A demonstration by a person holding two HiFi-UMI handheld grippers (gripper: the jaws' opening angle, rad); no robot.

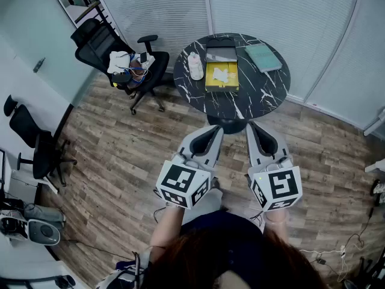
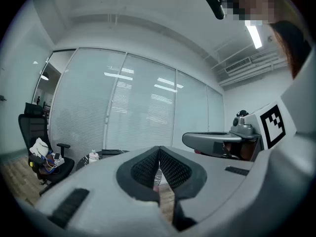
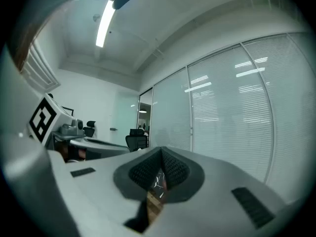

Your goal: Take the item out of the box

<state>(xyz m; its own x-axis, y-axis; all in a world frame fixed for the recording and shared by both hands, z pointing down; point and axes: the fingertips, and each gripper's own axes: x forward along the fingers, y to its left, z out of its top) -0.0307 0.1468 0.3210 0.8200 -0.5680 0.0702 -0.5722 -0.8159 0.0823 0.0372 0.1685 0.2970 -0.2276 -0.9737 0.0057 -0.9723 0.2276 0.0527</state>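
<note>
An open box (image 1: 209,84) with a yellow inside lies on the round black marble table (image 1: 252,98), its dark lid (image 1: 221,53) folded back behind it. A pale item (image 1: 221,74) rests in the yellow part. My left gripper (image 1: 215,129) and right gripper (image 1: 252,125) hang side by side over the wood floor, short of the table's near edge, tips pointing toward it. In the left gripper view the jaws (image 2: 159,150) are pressed together with nothing between them. The right gripper's jaws (image 3: 161,152) are likewise shut and hold nothing.
A white bottle (image 1: 195,65) stands left of the box and a teal book (image 1: 263,57) lies to its right. A black office chair (image 1: 120,56) piled with things stands left of the table, another chair (image 1: 36,143) by the left wall. Glass walls with blinds run behind.
</note>
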